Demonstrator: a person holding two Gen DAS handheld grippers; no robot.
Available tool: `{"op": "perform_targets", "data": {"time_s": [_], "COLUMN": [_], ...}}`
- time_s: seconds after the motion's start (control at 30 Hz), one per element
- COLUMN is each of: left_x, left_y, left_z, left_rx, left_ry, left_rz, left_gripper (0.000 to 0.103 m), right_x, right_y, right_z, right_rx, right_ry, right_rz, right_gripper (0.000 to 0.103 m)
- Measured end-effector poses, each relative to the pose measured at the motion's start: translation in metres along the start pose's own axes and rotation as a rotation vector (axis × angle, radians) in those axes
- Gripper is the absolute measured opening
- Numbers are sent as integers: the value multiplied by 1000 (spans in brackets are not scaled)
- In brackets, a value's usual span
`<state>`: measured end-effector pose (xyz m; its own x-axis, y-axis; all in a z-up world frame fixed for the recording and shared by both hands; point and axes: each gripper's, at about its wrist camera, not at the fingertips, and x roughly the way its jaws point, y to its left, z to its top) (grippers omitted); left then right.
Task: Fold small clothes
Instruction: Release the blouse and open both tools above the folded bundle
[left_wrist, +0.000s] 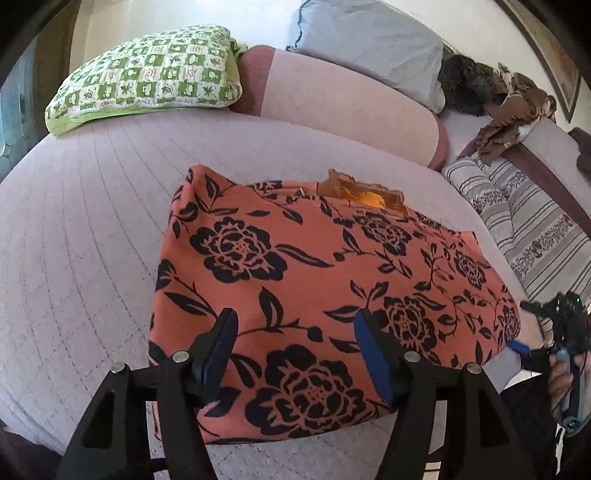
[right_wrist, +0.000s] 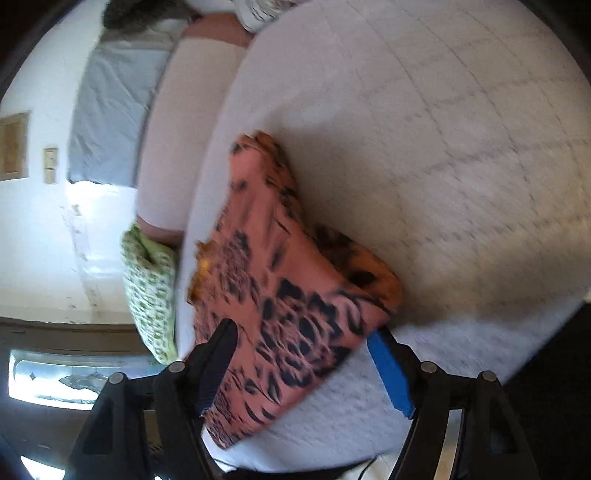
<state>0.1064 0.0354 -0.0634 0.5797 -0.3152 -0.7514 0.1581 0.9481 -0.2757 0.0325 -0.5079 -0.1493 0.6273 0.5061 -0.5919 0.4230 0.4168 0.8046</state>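
Looking down the left gripper (left_wrist: 293, 325), we find its jaws spread and empty, hovering over the near edge of the floral garment (left_wrist: 325, 280), which lies folded on the bed (left_wrist: 85, 229) and fills the centre of the frame, its long axis running toward the lower right. We see the right gripper (right_wrist: 303, 332) equally spread at the cloth's corner, pinching nothing.

Orange garment (left_wrist: 314, 280), black floral print
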Motion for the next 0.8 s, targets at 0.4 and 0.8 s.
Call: {"op": "perform_targets", "data": {"time_s": [0.4,0.8], "left_x": [9,19], "left_y": [0,16], "left_z": [-4,2], "left_rx": [64,14], "left_ry": [32,30], "left_rz": [51,83], "left_gripper": [66,70], "right_x": [-10,76], "right_y": [27,96], "right_z": [-6,112], "right_rx": [-290,-527], "right_ry": [-40,77], "right_rz": [-235,-218], "right_gripper": [33,89]}}
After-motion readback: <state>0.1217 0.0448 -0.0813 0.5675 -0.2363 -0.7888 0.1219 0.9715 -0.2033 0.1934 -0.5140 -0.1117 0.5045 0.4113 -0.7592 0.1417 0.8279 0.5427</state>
